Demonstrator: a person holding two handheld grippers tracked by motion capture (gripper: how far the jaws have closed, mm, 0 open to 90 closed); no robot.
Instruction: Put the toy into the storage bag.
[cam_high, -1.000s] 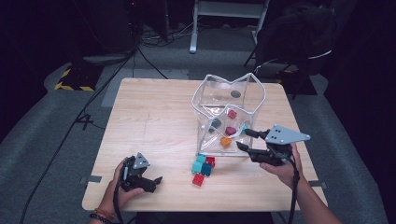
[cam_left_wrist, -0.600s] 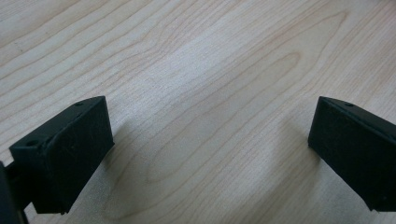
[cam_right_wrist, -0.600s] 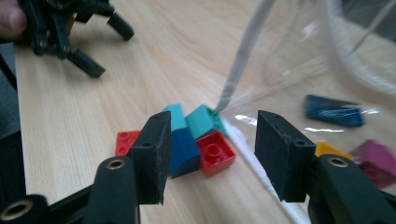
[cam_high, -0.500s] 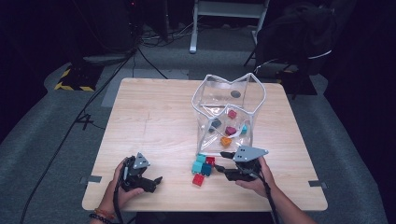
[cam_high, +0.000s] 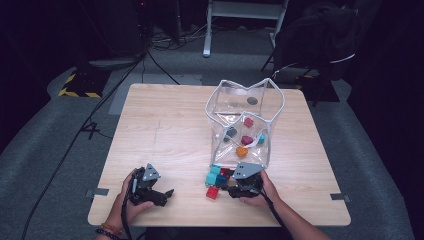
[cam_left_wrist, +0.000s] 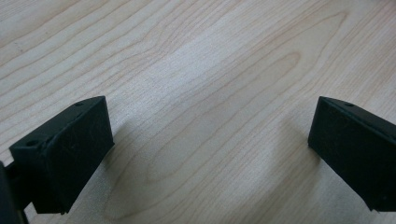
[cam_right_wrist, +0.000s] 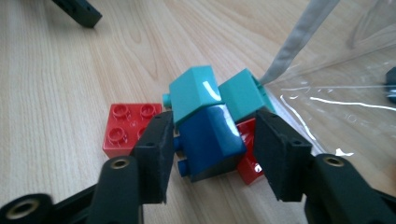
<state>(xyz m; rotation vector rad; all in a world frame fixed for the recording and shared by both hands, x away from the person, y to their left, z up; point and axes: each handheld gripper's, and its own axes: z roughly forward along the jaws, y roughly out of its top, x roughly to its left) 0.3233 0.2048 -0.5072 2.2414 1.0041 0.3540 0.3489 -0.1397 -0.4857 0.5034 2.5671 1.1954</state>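
Observation:
A small pile of bricks lies on the table in front of a clear bag (cam_high: 272, 82). In the right gripper view a blue brick (cam_right_wrist: 210, 140) lies tilted among two teal bricks (cam_right_wrist: 191, 91), a flat red brick (cam_right_wrist: 128, 126) and another red one (cam_right_wrist: 247, 163). My right gripper (cam_right_wrist: 212, 149) straddles the blue brick; its jaws have just been closing, and a gap still shows at the right pad (cam_right_wrist: 275, 154). From above, the right gripper (cam_high: 226, 186) points left into the pile. My left gripper (cam_high: 162, 195) rests open near the table's front edge, over bare wood (cam_left_wrist: 210, 149).
The bag, rimmed in white, stands right of centre and holds several bricks, among them an orange one (cam_high: 242, 151) and a magenta one (cam_high: 247, 140). The wooden table (cam_high: 165, 130) has free room on its left half. Cables and a chair base lie on the floor behind.
My right gripper came down and to the left, from beside the bag's front corner to the brick pile, and its jaws narrowed. The left gripper kept still.

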